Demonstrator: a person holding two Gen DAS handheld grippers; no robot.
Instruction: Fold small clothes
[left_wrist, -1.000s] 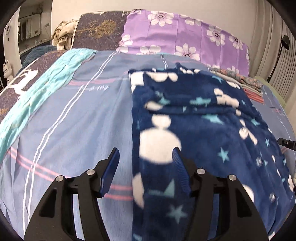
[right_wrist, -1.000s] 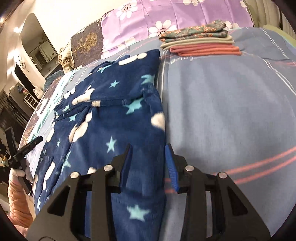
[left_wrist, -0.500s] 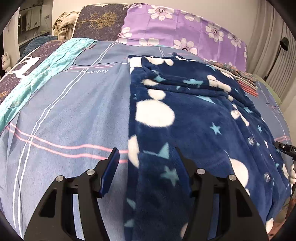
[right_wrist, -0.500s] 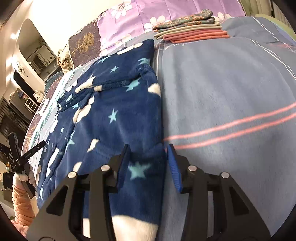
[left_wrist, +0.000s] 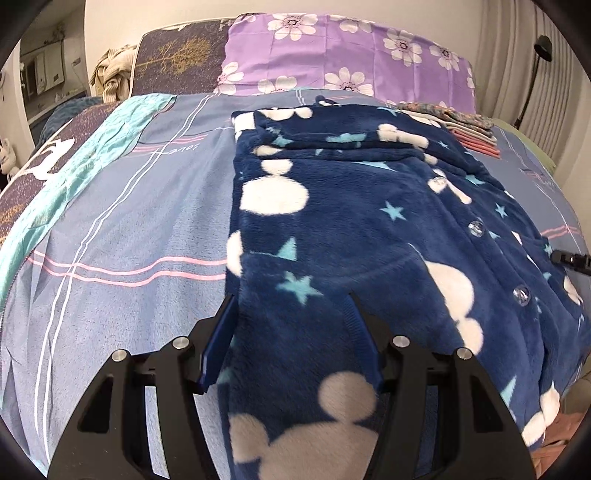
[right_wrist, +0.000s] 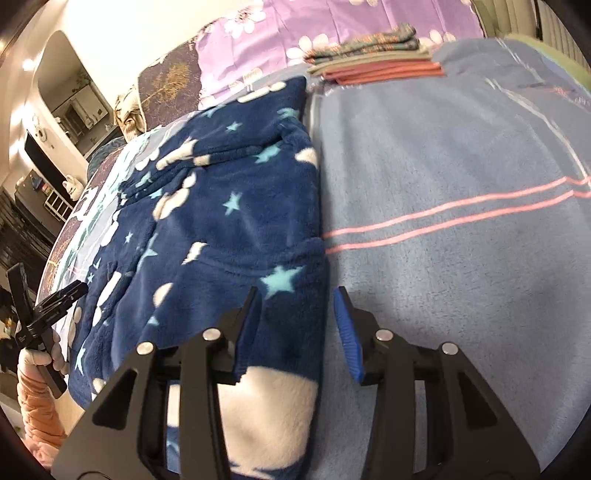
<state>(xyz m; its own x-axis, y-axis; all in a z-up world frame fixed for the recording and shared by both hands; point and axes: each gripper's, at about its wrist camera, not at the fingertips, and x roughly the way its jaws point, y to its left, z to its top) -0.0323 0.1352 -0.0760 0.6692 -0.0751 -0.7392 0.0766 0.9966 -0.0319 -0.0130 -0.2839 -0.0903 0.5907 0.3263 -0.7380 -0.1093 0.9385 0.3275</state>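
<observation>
A navy fleece garment (left_wrist: 351, 206) with white blobs, pale stars and clear buttons lies flat on the blue bedspread (left_wrist: 129, 240). My left gripper (left_wrist: 291, 332) is open and straddles the garment's left side near its lower hem, with fabric lying between the fingers. In the right wrist view the same garment (right_wrist: 229, 206) fills the left half. My right gripper (right_wrist: 297, 325) is open over its right edge, with a gap between the right pad and the fabric. Each gripper shows in the other's view: the right one's tip (left_wrist: 570, 258) and the left one (right_wrist: 44, 310), held by a gloved hand.
A stack of folded clothes (right_wrist: 373, 62) sits at the far right of the bed, near the purple flowered pillow (left_wrist: 332, 55). A dark pillow (left_wrist: 177, 55) lies beside it. The garment's lower hem hangs over the near edge of the bed.
Both grippers have drawn back along the garment's side edges toward its lower hem. The garment has stayed in place on the bed.
</observation>
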